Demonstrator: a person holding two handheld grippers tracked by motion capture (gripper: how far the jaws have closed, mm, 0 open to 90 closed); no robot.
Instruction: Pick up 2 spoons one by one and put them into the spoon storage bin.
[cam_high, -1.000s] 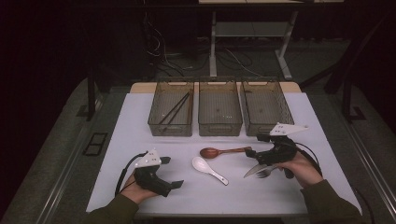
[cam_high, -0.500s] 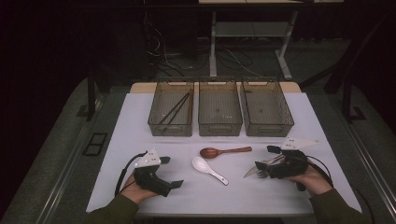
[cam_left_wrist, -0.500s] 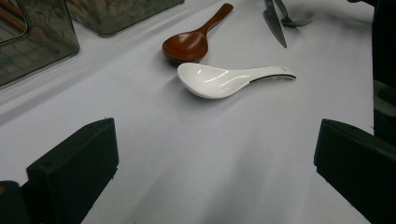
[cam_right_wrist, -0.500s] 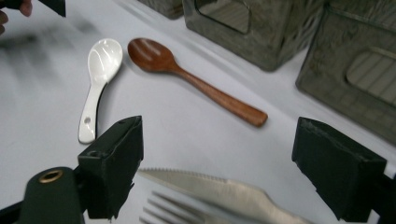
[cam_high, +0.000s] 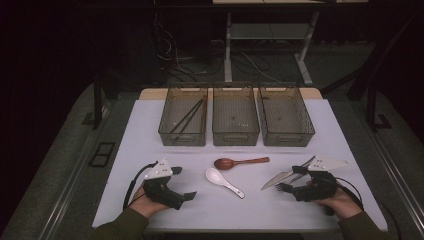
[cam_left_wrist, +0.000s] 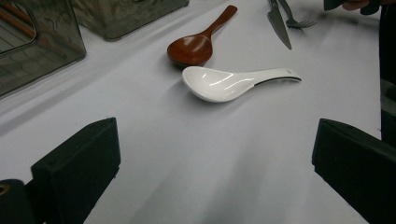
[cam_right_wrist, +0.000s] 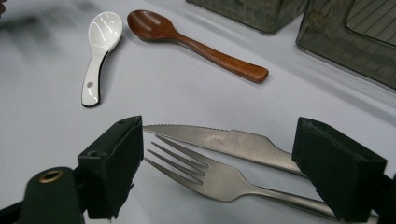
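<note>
Brushed metal fork (cam_right_wrist: 219, 179), serrated metal knife (cam_right_wrist: 224, 142)

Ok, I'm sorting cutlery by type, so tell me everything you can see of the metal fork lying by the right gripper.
The silver metal fork has four slim tines and a narrow neck that runs into a long handle. It looks like dull, brushed steel. It lies flat on the white table, right beside the serrated metal knife; whether they touch I cannot tell. The right gripper has its open black jaws on either side of both, pads not pressing on them.
</note>
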